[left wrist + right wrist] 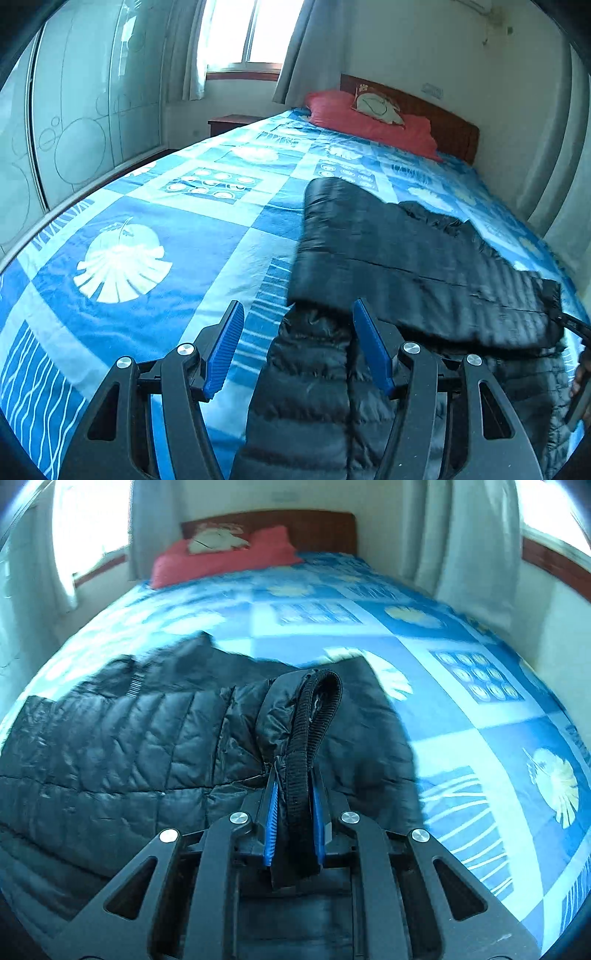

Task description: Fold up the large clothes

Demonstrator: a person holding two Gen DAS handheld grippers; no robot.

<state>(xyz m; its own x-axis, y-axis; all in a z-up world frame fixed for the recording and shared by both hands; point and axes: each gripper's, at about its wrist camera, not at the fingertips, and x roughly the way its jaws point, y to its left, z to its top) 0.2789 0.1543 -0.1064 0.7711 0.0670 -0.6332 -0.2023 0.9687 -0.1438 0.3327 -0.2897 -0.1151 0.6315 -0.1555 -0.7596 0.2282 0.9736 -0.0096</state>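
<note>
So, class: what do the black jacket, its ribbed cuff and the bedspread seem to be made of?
Black jacket: likely thin nylon or polyester shell, slightly glossy, with stitched puffy quilting that suggests padding.
Ribbed cuff: matte knitted elastic, judging by its fine ridges; clamped between the right gripper fingers.
Bedspread: printed woven cloth, probably cotton, matte and lightly creased.

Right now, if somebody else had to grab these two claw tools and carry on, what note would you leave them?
Right gripper: shut on the ribbed cuff of the black puffer jacket, holding it lifted.
Left gripper: open, holding nothing; a part of the jacket lies between its fingers, unpressed.
Jacket: on the blue patterned bedspread, one part already folded over the body.
Left to do: lay the held sleeve across, then finish the folds.
</note>
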